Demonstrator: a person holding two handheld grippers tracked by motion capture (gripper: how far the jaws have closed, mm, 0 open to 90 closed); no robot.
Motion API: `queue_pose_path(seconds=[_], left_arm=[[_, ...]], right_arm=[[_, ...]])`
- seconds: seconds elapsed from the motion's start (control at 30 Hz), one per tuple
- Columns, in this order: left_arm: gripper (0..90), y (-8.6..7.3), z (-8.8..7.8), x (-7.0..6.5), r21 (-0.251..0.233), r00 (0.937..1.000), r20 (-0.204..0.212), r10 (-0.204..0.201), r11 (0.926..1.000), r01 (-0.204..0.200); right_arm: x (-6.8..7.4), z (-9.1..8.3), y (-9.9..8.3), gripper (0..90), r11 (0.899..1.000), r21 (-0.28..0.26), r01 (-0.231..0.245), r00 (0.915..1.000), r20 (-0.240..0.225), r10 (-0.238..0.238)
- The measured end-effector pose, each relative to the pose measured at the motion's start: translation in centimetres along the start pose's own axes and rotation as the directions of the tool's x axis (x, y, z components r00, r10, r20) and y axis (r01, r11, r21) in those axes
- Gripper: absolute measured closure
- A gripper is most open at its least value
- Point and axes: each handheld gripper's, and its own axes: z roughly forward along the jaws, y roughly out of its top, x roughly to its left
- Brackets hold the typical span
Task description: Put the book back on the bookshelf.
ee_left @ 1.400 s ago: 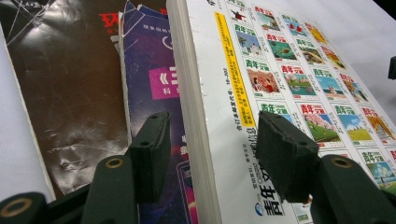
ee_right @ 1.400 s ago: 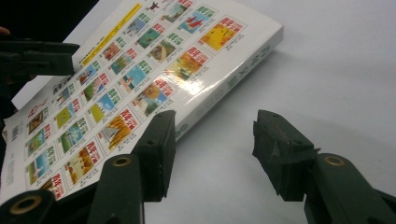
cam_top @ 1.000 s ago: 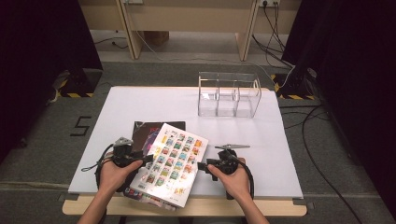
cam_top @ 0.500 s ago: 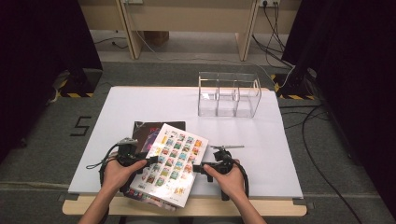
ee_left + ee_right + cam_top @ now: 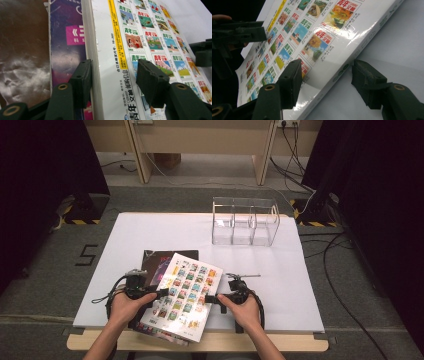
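A white magazine (image 5: 182, 295) with a grid of small colourful covers lies tilted at the table's front, on top of darker magazines (image 5: 155, 262). My left gripper (image 5: 160, 293) reaches in at its left edge. In the left gripper view the jaws (image 5: 113, 72) straddle the magazine's spine (image 5: 110, 62). They have just been closing a little and still stand wide, one pad by the spine and the other above the cover. My right gripper (image 5: 210, 299) is at the right edge. Its jaws (image 5: 325, 72) stand open astride that edge (image 5: 337, 72), one over the cover and one over the table.
A clear acrylic organizer (image 5: 245, 220) with three compartments stands at the back right of the white table (image 5: 150, 235). The magazine's lower corner juts past the table's front edge (image 5: 280, 340). Cables trail from both grippers.
My right gripper has edged left up to the magazine's right edge. The left hand and the magazines look unmoved.
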Motion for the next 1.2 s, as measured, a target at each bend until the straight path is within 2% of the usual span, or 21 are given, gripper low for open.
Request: queue_pose_path(seconds=[0.07, 0.13, 0.17, 0.37, 0.43, 0.5, 0.6, 0.67, 0.7, 0.73, 0.77, 0.8, 0.83, 0.9, 0.93, 1.03, 1.07, 1.1, 1.2], left_arm=[[48.7, -0.1, -0.2, -0.1, 0.008, 0.9999, 0.011, -0.01, 0.9999, 0.01], [50.7, -0.4, -0.6, -0.1, 0.002, 0.997, 0.045, -0.062, 0.9981, 0.062], [50.9, -0.4, -0.6, -0.1, 0.002, 0.997, 0.045, -0.062, 0.9981, 0.062], [53.1, -0.6, -1.2, -0.2, -0.039, 0.987, 0.092, -0.132, 0.9899, 0.136], [54.1, -0.5, -1.5, -0.3, -0.058, 0.9789, 0.124, -0.162, 0.9836, 0.171], [55.1, -0.6, -1.8, -0.6, -0.064, 0.972, 0.159, -0.173, 0.9806, 0.185], [57.1, -0.9, -1.7, -0.9, -0.042, 0.9567, 0.216, -0.195, 0.9771, 0.209], [57.1, -1.4, -1.1, -0.9, 0.002, 0.9328, 0.263, -0.246, 0.967, 0.255], [58.9, -1.6, -0.6, -0.8, 0.019, 0.9248, 0.277, -0.261, 0.9638, 0.266], [61.0, -1.9, -0.2, -0.8, 0.029, 0.9229, 0.277, -0.267, 0.9624, 0.27], [61.9, -2.1, 0.0, -0.7, 0.028, 0.9271, 0.269, -0.261, 0.9642, 0.264], [65.4, -2.3, 0.0, -0.5, 0.022, 0.9146, 0.288, -0.284, 0.9567, 0.29], [68.5, -2.3, 0.0, -0.5, 0.022, 0.9146, 0.288, -0.284, 0.9567, 0.29], [70.5, -2.4, -0.2, -0.5, 0.006, 0.9103, 0.306, -0.279, 0.9566, 0.291], [72.4, -2.6, -0.2, -0.6, -0.006, 0.9136, 0.304, -0.27, 0.9585, 0.285], [73.0, -2.7, -0.2, -0.6, -0.008, 0.9153, 0.298, -0.271, 0.9581, 0.286], [73.1, -2.8, -0.1, -0.5, -0.007, 0.9138, 0.301, -0.273, 0.9575, 0.288], [73.4, -2.9, -0.1, -0.4, -0.015, 0.9064, 0.31, -0.287, 0.9519, 0.306], [73.6, -3.1, 0.0, -0.2, -0.015, 0.9042, 0.309, -0.295, 0.9492, 0.314]], right_arm=[[-0.1, 0.0, 0.2, 41.8, 1.0, -0.008, -0.001, 1.0, 0.007, 0.001], [-0.3, 0.0, 0.3, 41.7, 1.0, -0.023, 0.002, 0.9999, 0.013, -0.001], [-0.3, 0.0, 0.3, 41.7, 1.0, -0.023, 0.002, 0.9999, 0.013, -0.001], [-0.3, 0.0, 0.5, 41.5, 1.0, -0.016, 0.006, 0.9997, 0.023, -0.006], [-0.2, 0.0, 0.6, 41.3, 1.0, -0.016, 0.008, 0.9995, 0.03, -0.008], [-0.2, 0.0, 0.6, 41.0, 1.0, -0.017, 0.004, 0.9995, 0.03, -0.004], [-0.2, 0.1, 0.6, 40.7, 1.0, -0.022, 0.001, 0.9995, 0.033, 0.0], [-0.2, 0.1, 0.7, 40.7, 1.0, -0.02, 0.004, 0.9994, 0.035, -0.003], [-0.2, 0.1, 0.7, 40.6, 1.0, -0.017, -0.001, 0.9995, 0.032, 0.002], [-0.2, 0.1, 0.7, 40.7, 1.0, -0.016, 0.001, 0.9995, 0.033, 0.0], [-0.2, 0.1, 0.8, 40.7, 1.0, -0.015, 0.005, 0.9994, 0.033, -0.005], [-0.3, 0.1, 0.9, 41.2, 1.0, -0.018, 0.001, 0.9994, 0.033, 0.0], [-0.4, 0.1, 1.1, 42.3, 1.0, -0.028, 0.004, 0.9994, 0.035, -0.003], [-0.5, 0.1, 1.3, 43.2, 0.999, -0.037, -0.004, 0.9992, 0.04, 0.006], [-0.7, 0.2, 1.9, 43.5, 0.999, -0.053, -0.004, 0.9988, 0.049, 0.007], [-1.0, 0.5, 2.4, 42.0, 0.999, -0.05, -0.01, 0.9985, 0.052, 0.013], [-1.1, 0.6, 2.6, 41.4, 0.999, -0.045, -0.025, 0.9985, 0.048, 0.027], [-1.3, 0.8, 2.9, 41.5, 0.998, -0.038, -0.047, 0.9984, 0.03, 0.048], [-1.5, 1.2, 3.1, 40.4, 0.997, -0.032, -0.065, 0.9979, 0.006, 0.065]])
